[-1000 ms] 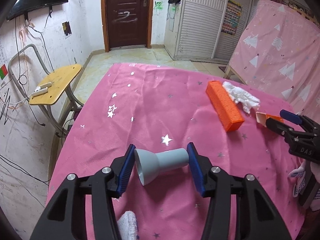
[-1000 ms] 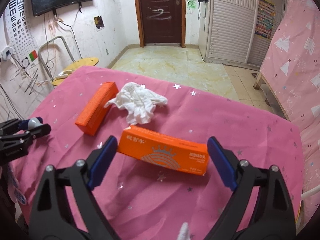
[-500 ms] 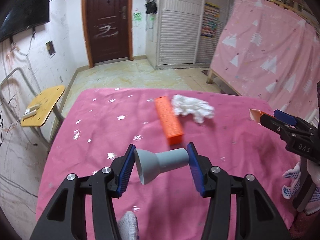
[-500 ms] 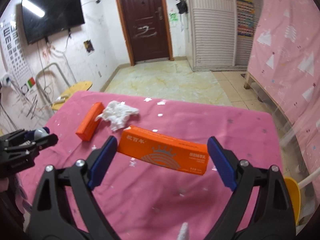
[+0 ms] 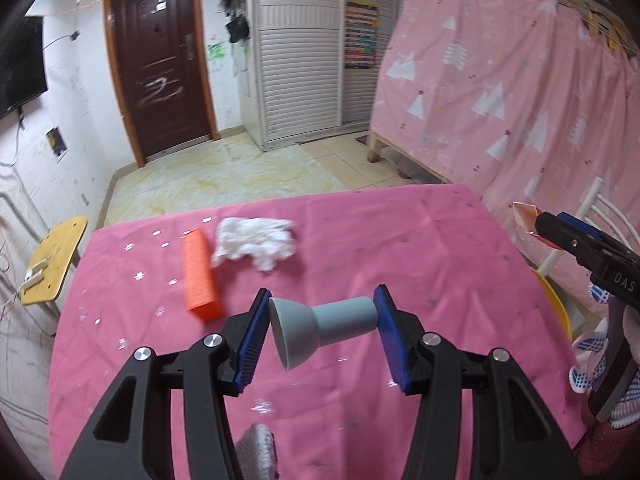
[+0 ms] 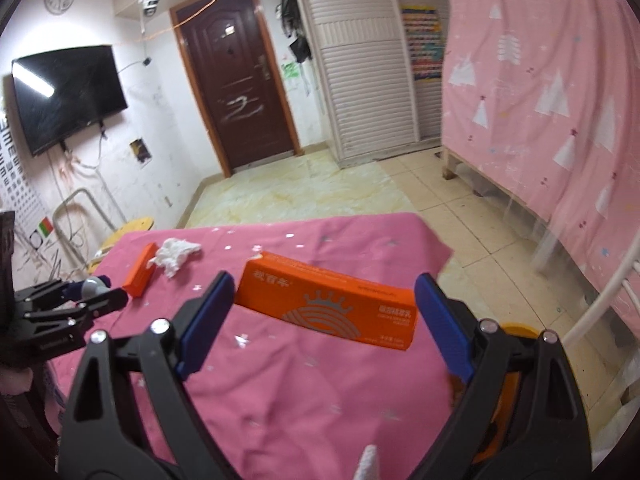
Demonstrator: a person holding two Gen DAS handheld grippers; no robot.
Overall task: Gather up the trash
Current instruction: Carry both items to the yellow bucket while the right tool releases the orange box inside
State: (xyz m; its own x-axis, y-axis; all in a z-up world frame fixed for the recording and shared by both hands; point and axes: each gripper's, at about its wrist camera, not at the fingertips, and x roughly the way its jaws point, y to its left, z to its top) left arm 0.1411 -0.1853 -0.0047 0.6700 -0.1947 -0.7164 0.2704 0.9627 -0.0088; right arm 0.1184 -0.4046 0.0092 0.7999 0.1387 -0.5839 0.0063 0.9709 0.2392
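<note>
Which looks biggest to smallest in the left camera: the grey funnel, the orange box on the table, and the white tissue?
1. Grey funnel, but it sits in the left claw, close to the camera, so that may fool you.
2. and 3. White tissue and orange box look about alike; I won't rank them.

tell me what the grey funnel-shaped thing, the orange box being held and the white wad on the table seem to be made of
Grey funnel-shaped piece: probably moulded plastic, going by its smooth, matte, even colour. Held orange box: likely printed cardboard, with sharp folded edges, a slight sheen and a printed crown logo. White wad: looks like crumpled tissue or paper towel, soft and wrinkled; blur leaves thin cloth possible.
</note>
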